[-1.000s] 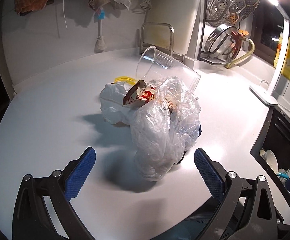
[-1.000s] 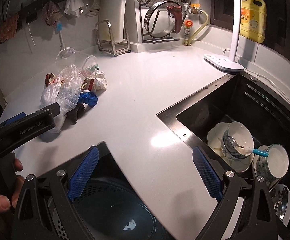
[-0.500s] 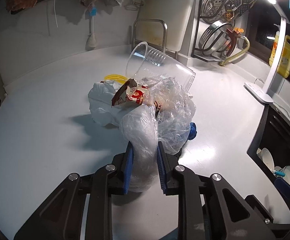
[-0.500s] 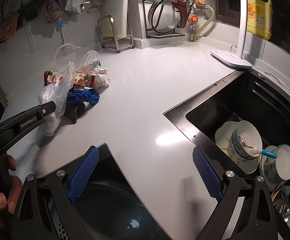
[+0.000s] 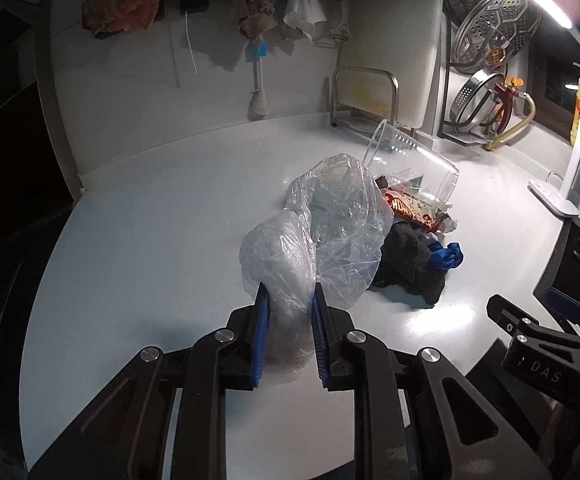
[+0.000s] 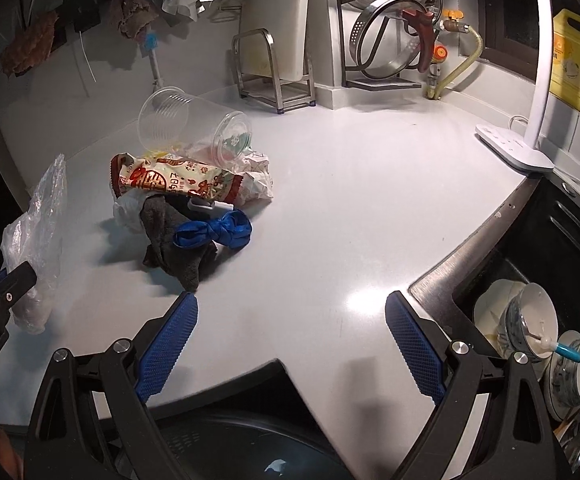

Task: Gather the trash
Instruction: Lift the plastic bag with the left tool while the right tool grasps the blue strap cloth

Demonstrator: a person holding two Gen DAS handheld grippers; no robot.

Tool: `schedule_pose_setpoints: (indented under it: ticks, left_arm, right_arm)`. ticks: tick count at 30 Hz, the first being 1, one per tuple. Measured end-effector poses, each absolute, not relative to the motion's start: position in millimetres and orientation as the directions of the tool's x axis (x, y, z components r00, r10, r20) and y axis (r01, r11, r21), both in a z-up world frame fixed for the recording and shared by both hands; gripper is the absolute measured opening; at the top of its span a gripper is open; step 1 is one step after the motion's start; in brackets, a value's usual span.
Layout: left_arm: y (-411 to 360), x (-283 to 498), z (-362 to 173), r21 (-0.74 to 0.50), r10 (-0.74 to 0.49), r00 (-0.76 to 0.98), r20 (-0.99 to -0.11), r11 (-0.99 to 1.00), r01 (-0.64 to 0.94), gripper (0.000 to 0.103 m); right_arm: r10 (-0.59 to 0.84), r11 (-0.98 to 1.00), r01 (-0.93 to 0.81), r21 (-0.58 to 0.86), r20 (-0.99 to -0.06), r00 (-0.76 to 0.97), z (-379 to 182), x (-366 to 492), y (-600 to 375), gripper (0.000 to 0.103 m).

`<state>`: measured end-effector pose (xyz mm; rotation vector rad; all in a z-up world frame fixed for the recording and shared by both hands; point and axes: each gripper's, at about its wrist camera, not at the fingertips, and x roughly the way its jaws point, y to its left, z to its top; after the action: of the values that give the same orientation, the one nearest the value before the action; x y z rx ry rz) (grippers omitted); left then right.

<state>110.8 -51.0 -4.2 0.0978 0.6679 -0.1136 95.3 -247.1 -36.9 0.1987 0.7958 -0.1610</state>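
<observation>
At the near edge of a white kitchen counter (image 5: 138,240), the left gripper (image 5: 288,340) has its blue jaws clamped on the lower end of a clear plastic bag (image 5: 330,232), a grip low on the film that looks meant to draw the bag clear of the rest of the litter. The right gripper (image 6: 290,340) hangs beside it with jaws spread wide and nothing between them, over the dark mouth of a bin (image 6: 250,440) just below the counter's edge, judged to be where the trash is bound. Just beyond the bag, toward the middle of the counter, lies the remaining pile: a dark rag (image 6: 170,240), a blue band (image 6: 214,234), a red-and-cream wrapper (image 6: 174,182), crumpled paper (image 6: 258,178) and, farthest, a clear cup (image 6: 186,128) tipped on its side. The left view shows the pads biting the film, but the bag screens much of the heap; the right view lays the pile out item by item and alone shows the bin and, at the counter's right edge, a sink (image 6: 530,280) of used bowls (image 6: 530,328). Cloths hang on the wall behind.
</observation>
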Motion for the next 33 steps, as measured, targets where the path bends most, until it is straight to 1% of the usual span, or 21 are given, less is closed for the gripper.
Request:
schedule_pose_setpoints:
  ticks: [8,13,17,21,22,23,25,28,30,32,33]
  left_arm:
    - [-41.0,110.1,-9.8,0.054,-0.057,0.772,-0.633,0.992,0.117,0.020]
    - [-41.9,110.8,-12.1,0.053,-0.061,0.768,-0.638,0.991,0.123,0.020]
    - [-45.6,111.8,-14.0,0.056,-0.063,0.763,-0.644,0.990,0.128,0.020]
    - [-47.1,110.9,-14.4,0.063,-0.059,0.765,-0.641,0.990,0.129,0.020]
    - [-47.3,111.0,-14.5,0.062,-0.059,0.765,-0.641,0.990,0.129,0.020]
    - [-47.3,110.9,-14.6,0.061,-0.061,0.764,-0.642,0.990,0.129,0.020]
    - [-47.4,110.8,-14.4,0.063,-0.058,0.766,-0.641,0.990,0.128,0.020]
    - [-47.8,110.6,-15.4,0.059,-0.059,0.764,-0.642,0.990,0.127,0.020]
    - [-48.0,110.0,-16.1,0.058,-0.060,0.763,-0.643,0.990,0.126,0.020]
    - [-48.2,110.0,-16.7,0.054,-0.063,0.761,-0.645,0.990,0.128,0.020]
    - [-48.3,109.4,-16.8,0.053,-0.064,0.761,-0.646,0.990,0.128,0.020]
  right_arm:
    - [-0.071,0.972,0.210,0.109,-0.713,0.697,-26.4,140.0,-245.6,0.091]
    - [-0.041,0.969,0.206,0.136,-0.735,0.677,-30.5,163.3,-246.9,0.091]
    - [-0.049,0.971,0.209,0.118,-0.757,0.652,-38.5,175.7,-245.3,0.090]
    - [-0.060,0.972,0.212,0.105,-0.759,0.649,-43.2,176.7,-245.2,0.088]
    - [-0.065,0.973,0.209,0.094,-0.761,0.645,-44.2,176.9,-244.6,0.082]
    - [-0.066,0.975,0.203,0.086,-0.767,0.639,-45.6,177.2,-243.6,0.073]
    - [-0.070,0.978,0.198,0.070,-0.780,0.622,-50.3,176.7,-241.7,0.066]
    - [-0.075,0.979,0.195,0.057,-0.791,0.607,-55.7,172.5,-241.2,0.065]
    - [-0.067,0.980,0.187,0.060,-0.794,0.604,-57.3,168.8,-241.6,0.062]
    - [-0.071,0.983,0.177,0.047,-0.792,0.607,-57.5,166.2,-239.3,0.048]
    - [-0.093,0.984,0.176,0.019,-0.790,0.605,-57.4,165.6,-236.8,0.036]
